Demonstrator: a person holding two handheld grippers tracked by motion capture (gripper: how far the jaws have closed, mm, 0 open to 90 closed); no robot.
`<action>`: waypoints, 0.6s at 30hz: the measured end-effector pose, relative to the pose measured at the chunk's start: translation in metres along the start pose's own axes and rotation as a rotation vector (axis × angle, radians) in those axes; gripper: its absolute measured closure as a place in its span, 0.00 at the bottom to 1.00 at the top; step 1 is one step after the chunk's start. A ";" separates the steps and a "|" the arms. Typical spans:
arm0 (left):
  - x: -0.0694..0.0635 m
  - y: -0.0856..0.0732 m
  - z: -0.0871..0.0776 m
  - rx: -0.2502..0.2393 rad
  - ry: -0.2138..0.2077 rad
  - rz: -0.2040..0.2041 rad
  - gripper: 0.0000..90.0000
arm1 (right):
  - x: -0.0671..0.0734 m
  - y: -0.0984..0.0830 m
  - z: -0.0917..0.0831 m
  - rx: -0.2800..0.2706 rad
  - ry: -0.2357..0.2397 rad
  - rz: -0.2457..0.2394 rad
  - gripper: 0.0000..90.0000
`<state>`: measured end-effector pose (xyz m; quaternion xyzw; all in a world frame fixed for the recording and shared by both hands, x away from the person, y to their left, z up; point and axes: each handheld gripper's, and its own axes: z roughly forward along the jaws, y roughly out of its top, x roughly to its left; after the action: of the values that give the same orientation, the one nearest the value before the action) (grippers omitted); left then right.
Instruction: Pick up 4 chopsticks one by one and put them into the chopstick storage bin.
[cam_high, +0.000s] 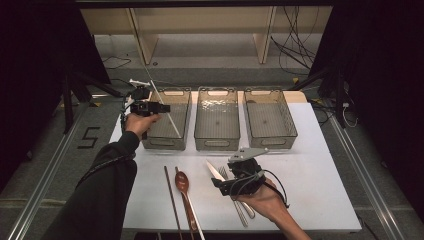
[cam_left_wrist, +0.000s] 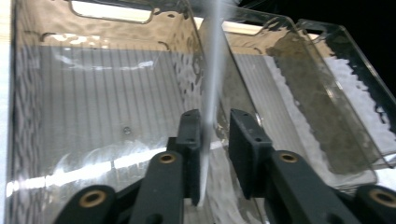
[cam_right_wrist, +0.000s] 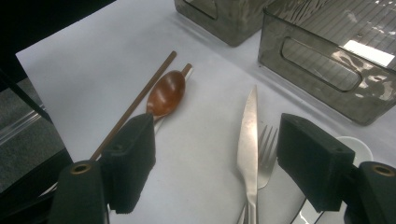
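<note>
A pale chopstick (cam_left_wrist: 211, 84) stands between the parted tool (cam_left_wrist: 215, 135) over the clear bin (cam_left_wrist: 93, 84).

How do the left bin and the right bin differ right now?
The left bin has a white chopstick leaning into it under the left gripper; the right bin holds nothing. The left bin sits near the table edge, the right bin further in. Both are clear, ribbed, with handle cutouts.

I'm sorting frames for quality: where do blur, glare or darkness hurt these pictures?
Left gripper view: the white chopstick between the jaws is smeared, and glare streaks the clear bin. High view: dark surroundings, lit table. Right gripper view: sharp knife, near jaws soft.
</note>
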<state>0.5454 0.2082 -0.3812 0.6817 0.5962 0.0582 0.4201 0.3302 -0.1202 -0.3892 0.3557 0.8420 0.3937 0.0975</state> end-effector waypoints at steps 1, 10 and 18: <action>-0.001 0.000 0.000 0.002 0.012 0.005 0.79 | 0.000 0.000 0.000 0.000 0.001 -0.001 0.32; 0.000 0.000 0.002 0.010 0.029 0.020 0.62 | 0.001 0.000 0.000 0.006 0.005 -0.003 0.32; -0.009 -0.010 -0.017 -0.021 -0.061 0.038 0.42 | 0.002 0.000 0.003 0.019 0.000 -0.003 0.32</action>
<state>0.5256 0.2088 -0.3729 0.6898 0.5696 0.0515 0.4439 0.3301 -0.1174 -0.3908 0.3553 0.8463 0.3855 0.0948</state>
